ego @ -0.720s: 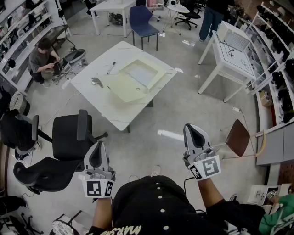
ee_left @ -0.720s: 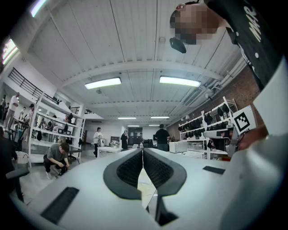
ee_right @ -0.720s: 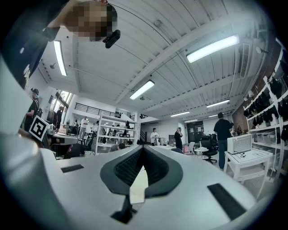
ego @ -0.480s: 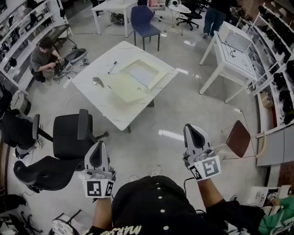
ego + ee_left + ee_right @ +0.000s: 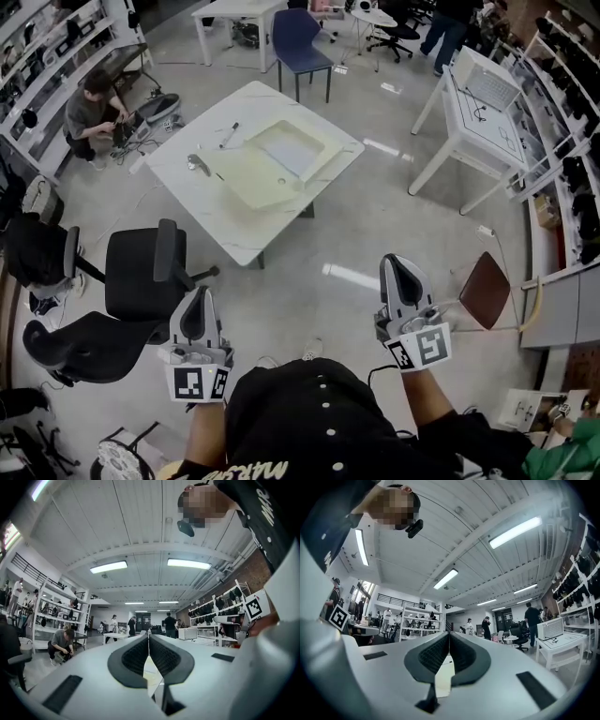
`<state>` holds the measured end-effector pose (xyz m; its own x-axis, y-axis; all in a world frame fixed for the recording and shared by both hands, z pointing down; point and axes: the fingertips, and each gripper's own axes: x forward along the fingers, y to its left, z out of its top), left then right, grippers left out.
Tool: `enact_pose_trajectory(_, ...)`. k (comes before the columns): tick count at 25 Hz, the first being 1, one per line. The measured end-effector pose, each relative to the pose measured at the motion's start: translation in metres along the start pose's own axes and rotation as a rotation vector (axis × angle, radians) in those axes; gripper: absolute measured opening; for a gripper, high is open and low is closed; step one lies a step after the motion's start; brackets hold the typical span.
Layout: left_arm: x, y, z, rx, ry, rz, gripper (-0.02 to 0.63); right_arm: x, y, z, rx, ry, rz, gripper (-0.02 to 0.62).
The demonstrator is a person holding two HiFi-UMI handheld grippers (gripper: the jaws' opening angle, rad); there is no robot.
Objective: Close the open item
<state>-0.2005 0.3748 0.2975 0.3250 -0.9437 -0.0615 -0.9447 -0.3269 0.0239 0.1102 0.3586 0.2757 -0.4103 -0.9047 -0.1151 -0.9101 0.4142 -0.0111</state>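
- So, starting at the tools: the left tool (image 5: 194, 298) has its pads (image 5: 136, 656) pressed together with nothing between them. The right tool (image 5: 449, 656) is the same, closed up tight and empty.
- Both are held close in front of the person's body, tips pointing forward. My guess is that's just a carrying pose, since nothing is within reach yet.
- Just off the left tool's outer side are two black office chairs (image 5: 131, 277). A brown chair (image 5: 485, 287) sits out past the right tool.
- The task's thing is well ahead of both tools, a bit toward the left tool's side. It's a pale case (image 5: 272, 164) lying opened out flat on the white surface (image 5: 234, 234), which probably makes the lid easy to flip shut.
- A marker (image 5: 228, 137) and a small metallic thing (image 5: 198, 166) lie on the surface beside the case, on its far-left side.
- Looks like the task hasn't started and the person needs to get closer first.
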Motion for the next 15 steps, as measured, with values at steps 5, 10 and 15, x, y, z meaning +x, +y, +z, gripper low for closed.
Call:
enact_pose_trajectory(5,0.002,-0.004,-0.003,-0.016,-0.008,0.047,0.021,0.002,-0.011,-0.011,0.01,0.015,0.033,0.028)
enact_pose_trajectory(10,0.004,-0.007,-0.009,-0.004,-0.001,0.071,0.021,0.008,-0.015,-0.021,0.009,0.024,0.071,0.028)
enact_pose_trajectory(15,0.014,-0.004,-0.015,-0.007,0.003,0.089,0.021,0.024,-0.02,-0.027,0.04,0.035,0.13,0.164)
